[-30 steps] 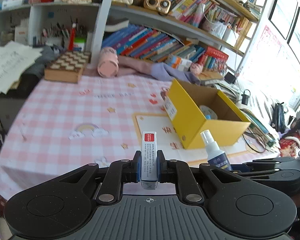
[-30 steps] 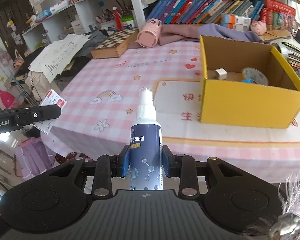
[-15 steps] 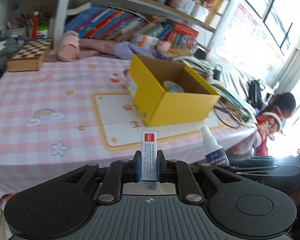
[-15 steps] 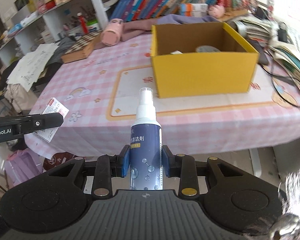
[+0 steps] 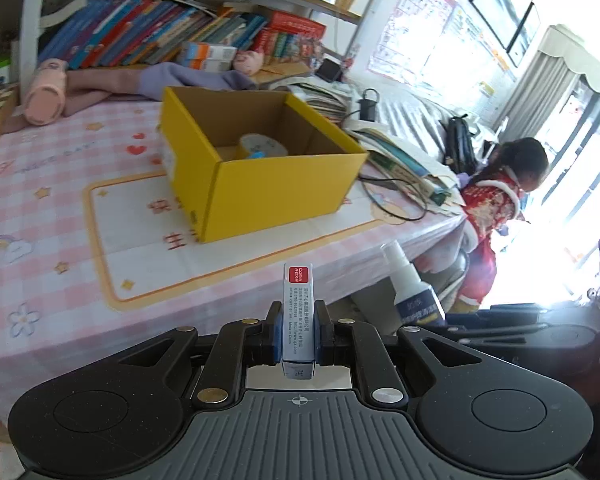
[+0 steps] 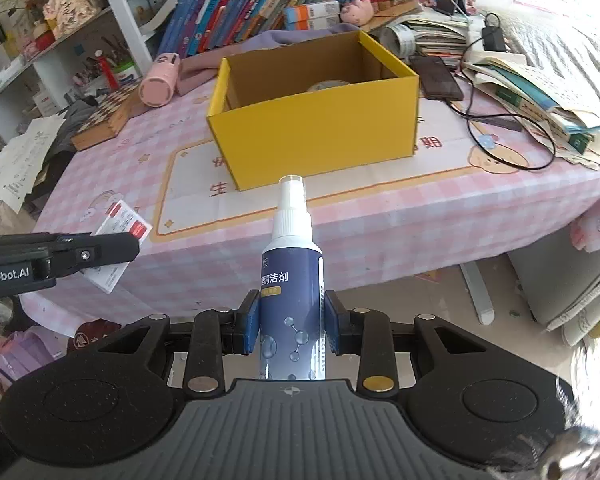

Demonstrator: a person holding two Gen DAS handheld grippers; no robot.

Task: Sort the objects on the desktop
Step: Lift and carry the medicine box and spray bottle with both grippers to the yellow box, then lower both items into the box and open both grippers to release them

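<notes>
Yellow box (image 6: 316, 128) at twelve o'clock; left hand-held gripper (image 5: 298, 338) clamps a small carton (image 5: 298, 312), right hand-held gripper (image 6: 292, 326) a spray bottle (image 6: 292, 280).

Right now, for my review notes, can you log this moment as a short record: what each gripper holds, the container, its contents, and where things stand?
left gripper: shut on small white carton with red label, held upright
right gripper: shut on dark blue spray bottle with white nozzle, upright
container: open yellow cardboard box on pink checked tablecloth
box contents: roll of tape; anything else unclear
progress: both items in the grippers, short of the table edge, not yet in the box
</notes>
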